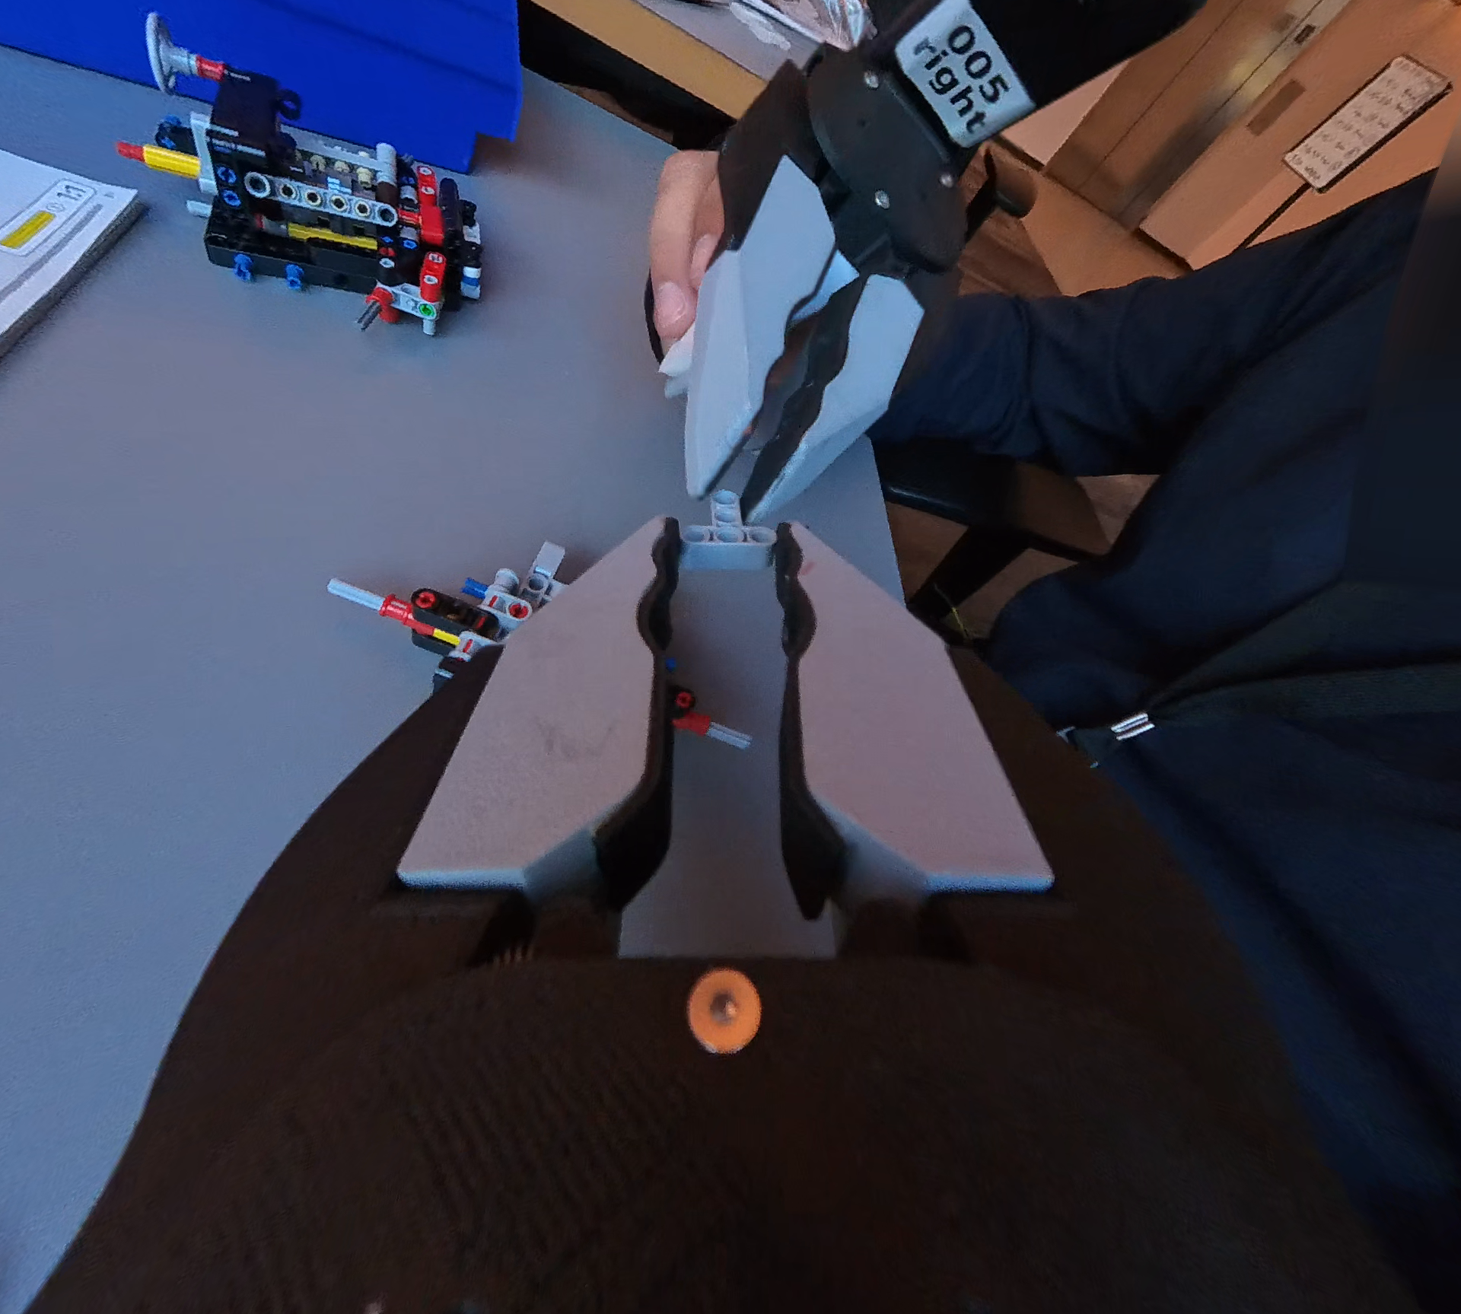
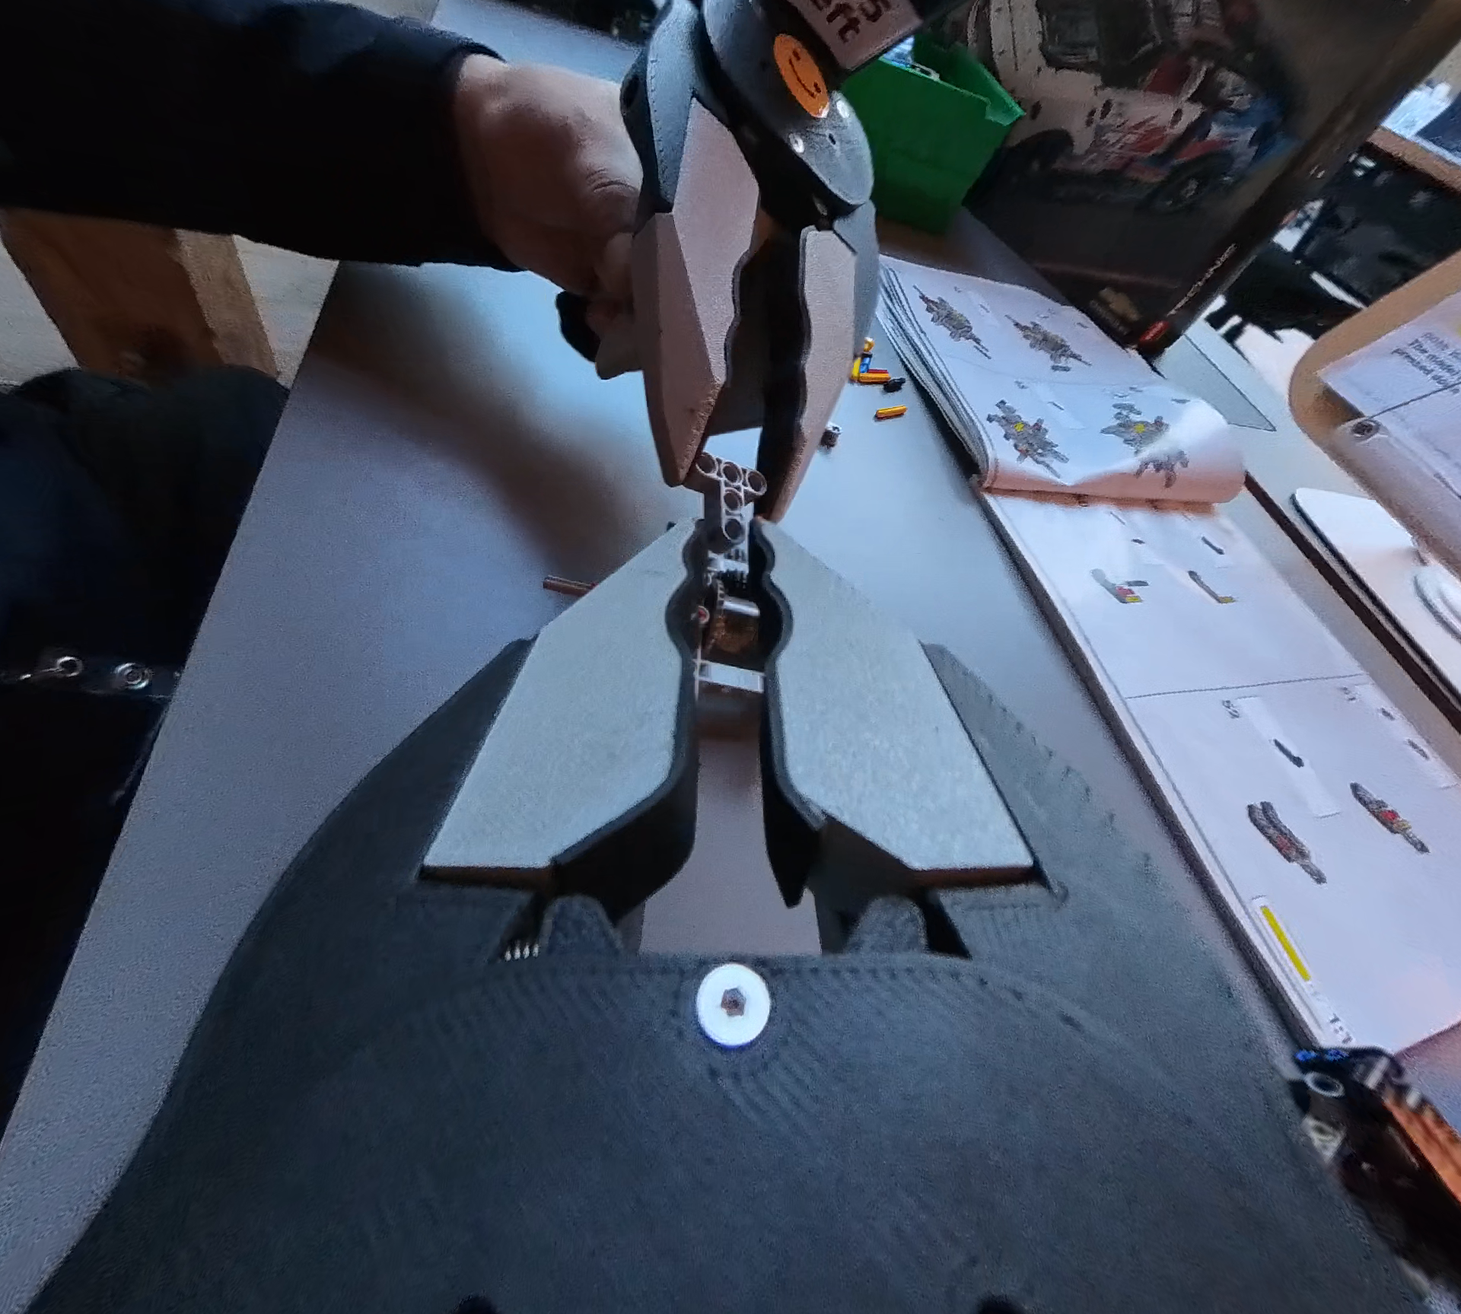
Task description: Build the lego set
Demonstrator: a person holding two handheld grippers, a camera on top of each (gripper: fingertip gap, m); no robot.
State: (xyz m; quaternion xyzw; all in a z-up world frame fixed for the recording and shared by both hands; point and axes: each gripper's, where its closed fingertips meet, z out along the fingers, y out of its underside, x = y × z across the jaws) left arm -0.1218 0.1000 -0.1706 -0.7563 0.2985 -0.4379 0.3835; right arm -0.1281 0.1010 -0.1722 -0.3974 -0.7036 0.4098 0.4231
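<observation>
Both grippers clamped on one grey T-shaped beam point(image 1: 726, 534) above the table point(image 1: 237, 485): left gripper point(image 1: 726, 541) pinches the crossbar, right gripper point(image 2: 726, 533) pinches the stem. Small brick subassembly point(image 1: 466, 612) lies just left.

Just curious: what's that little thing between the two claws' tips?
A grey T-shaped piece with holes, bridging the left claw and right claw; both views show it.
</observation>
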